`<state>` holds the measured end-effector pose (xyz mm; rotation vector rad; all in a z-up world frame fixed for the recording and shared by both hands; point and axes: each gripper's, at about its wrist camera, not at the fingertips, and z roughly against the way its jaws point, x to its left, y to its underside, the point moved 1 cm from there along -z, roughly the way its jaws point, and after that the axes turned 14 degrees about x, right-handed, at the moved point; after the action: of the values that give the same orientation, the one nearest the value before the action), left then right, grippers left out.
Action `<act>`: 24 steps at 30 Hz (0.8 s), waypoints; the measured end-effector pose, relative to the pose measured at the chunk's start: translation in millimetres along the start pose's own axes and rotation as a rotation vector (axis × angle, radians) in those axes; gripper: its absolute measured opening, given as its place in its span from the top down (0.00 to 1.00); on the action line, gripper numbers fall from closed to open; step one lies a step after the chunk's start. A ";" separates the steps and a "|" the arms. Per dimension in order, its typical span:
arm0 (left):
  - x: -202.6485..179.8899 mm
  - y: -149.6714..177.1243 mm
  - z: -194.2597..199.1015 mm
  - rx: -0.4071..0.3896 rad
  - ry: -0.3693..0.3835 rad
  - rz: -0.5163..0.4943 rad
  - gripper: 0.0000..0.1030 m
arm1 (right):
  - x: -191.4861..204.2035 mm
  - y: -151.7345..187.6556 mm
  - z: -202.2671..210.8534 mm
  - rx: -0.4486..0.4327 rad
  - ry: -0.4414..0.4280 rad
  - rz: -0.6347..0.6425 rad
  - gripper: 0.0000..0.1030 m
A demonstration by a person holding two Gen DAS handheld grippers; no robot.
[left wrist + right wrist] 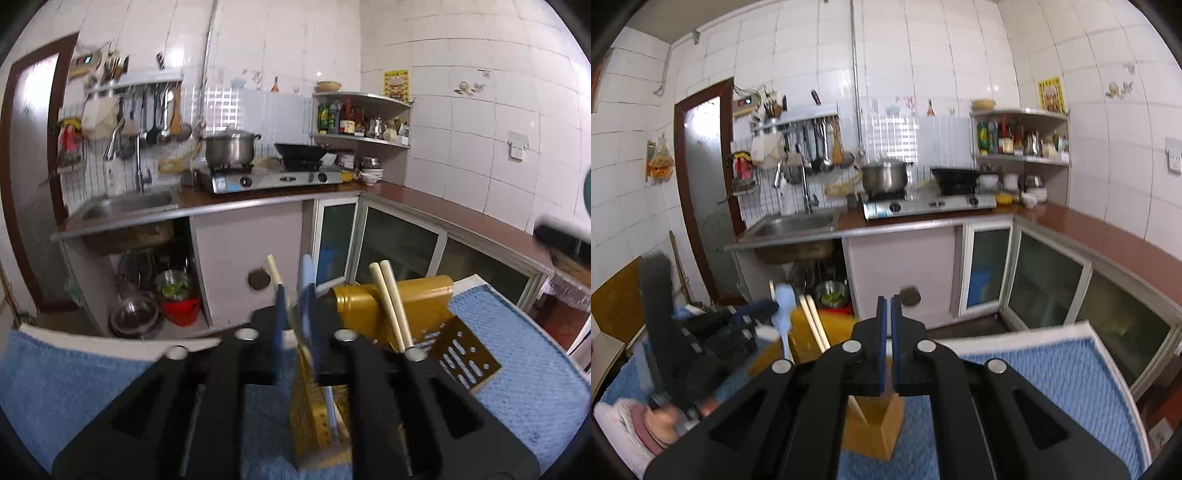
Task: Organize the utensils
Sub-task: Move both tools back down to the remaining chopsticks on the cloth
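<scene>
- The kitchen fills the upper half of both views: white tiled walls, a brown L-shaped worktop [1082,229] running from the centre to the right edge, with glass-fronted cabinets below it.
- A blue towel [1045,384] covers the near surface along the bottom of both frames; the task's things stand on it.
- A steel sink [792,223] sits at centre left of the right wrist view, and a gas stove [929,206] beside it carries a steel pot [884,175] and a dark wok [955,173].
- A gold utensil holder [410,306] stands on the towel just right of centre in the left wrist view, directly behind and partly under the left gripper; in the right wrist view it shows at lower left, its base under the right gripper.
- The left gripper [295,314] occupies the lower centre of its own view, its jaws parted a little; a pale blue utensil [307,280] stands in the gap between them, and whether the pads press on it is too blurred to tell.
- The right gripper [888,332] fills the lower centre of its view, jaws pressed nearly together with nothing between them, the holder just left of and below the tips.
- A pair of cream chopsticks [391,306] leans in the holder, just right of the left gripper.
- One more cream stick [274,269] rises at the left edge of that gripper.
- A person's hand [670,417] with a pink-and-white cuff shows at the lower left of the right wrist view, blurred.
</scene>
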<state>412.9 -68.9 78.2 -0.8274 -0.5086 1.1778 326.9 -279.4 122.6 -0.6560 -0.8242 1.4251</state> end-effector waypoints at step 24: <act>36.7 155.6 100.2 0.276 -0.169 0.192 0.05 | -19.6 186.4 -28.3 0.371 0.104 -0.095 0.24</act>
<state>258.4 18.8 14.7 -0.5498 -0.3977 1.4660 242.3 -285.4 -47.0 -0.3973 -0.4840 1.3973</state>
